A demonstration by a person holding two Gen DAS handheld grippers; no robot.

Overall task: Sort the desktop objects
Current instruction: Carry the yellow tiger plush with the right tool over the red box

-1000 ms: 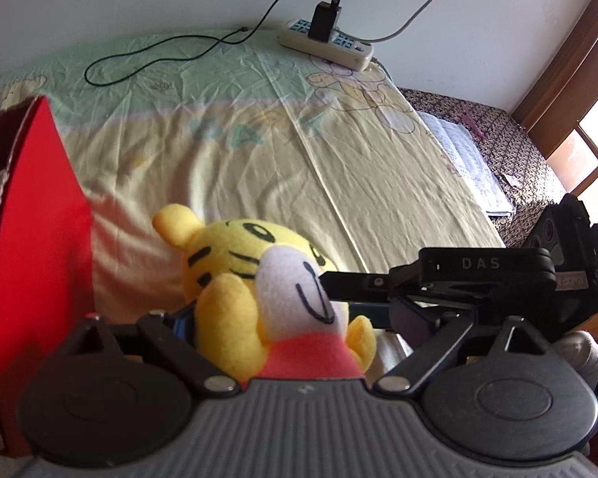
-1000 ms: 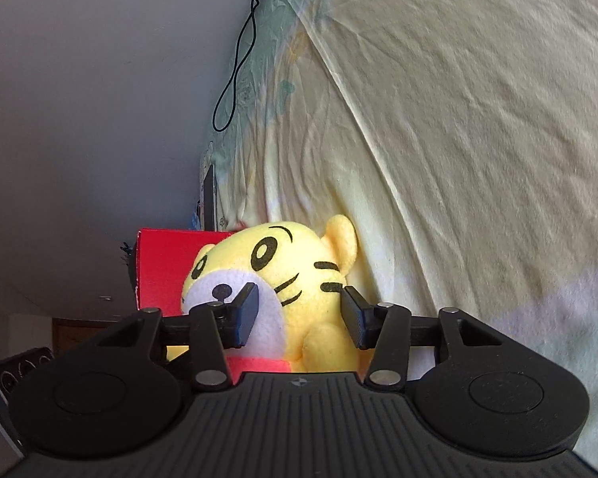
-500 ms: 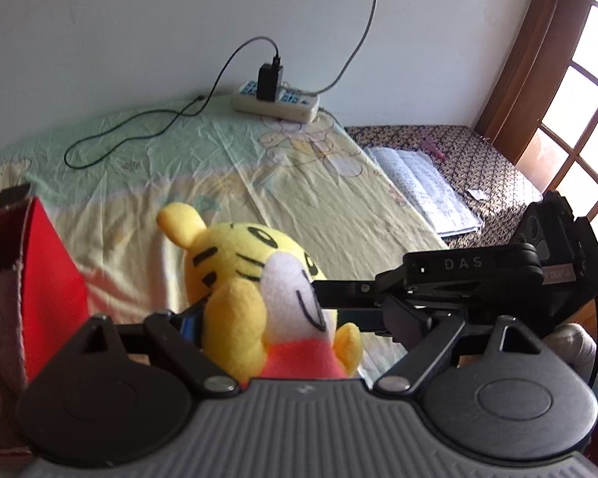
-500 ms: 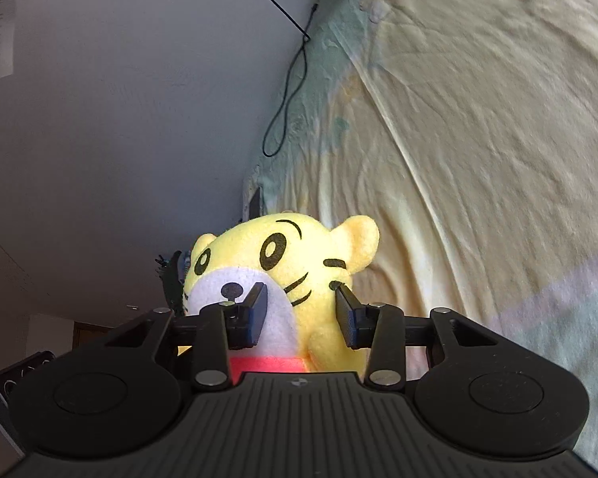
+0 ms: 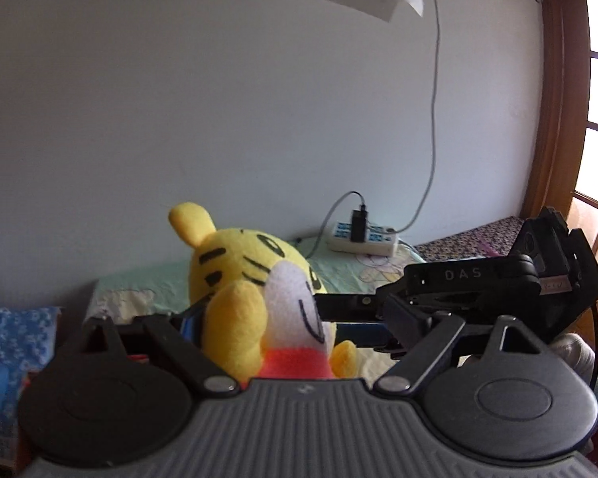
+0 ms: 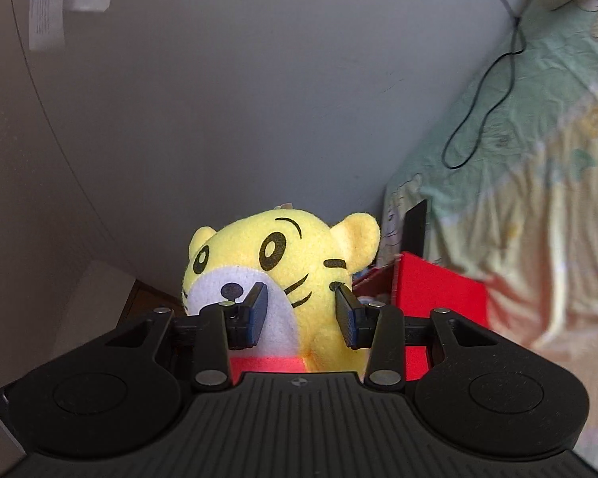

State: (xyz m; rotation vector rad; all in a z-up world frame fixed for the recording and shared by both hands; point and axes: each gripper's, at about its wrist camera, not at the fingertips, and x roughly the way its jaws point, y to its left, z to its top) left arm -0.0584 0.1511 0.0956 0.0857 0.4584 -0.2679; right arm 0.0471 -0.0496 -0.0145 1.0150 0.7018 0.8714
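Clearly both grippers have hold of the plush tiger [image 5: 255, 302], a soft, rounded toy of fuzzy yellow fabric with stitched black stripes, a white felt muzzle and a red-orange shirt. It hangs in the air above the bed [image 6: 538, 207], carried between the two tools.

From the left wrist view, the left gripper [image 5: 287, 326] straddles the toy's body with its fingers [image 5: 189, 320] set wide; the blue-edged pad on one side presses into the pile behind a raised paw, while the other pad is hidden by the right tool. The right gripper [image 5: 478, 290], a black angular frame of matte plastic, reaches in from the side at the toy's muzzle.

From the right wrist view, the right gripper [image 6: 301, 314] has its flat, ribbed fingers [image 6: 255, 314] partly closed, pinching the tiger's cheek and muzzle from either side, the plush dented where they meet it.

Behind the toy stands a red box [image 6: 438, 298] with stiff, flat walls. The bed wears a wrinkled pale sheet in yellow and mint green. A white power strip [image 5: 362, 239] with a black charger plugged in lies near the plain grey wall [image 5: 219, 99], and a thin black cable [image 6: 482, 95] loops across the sheet.
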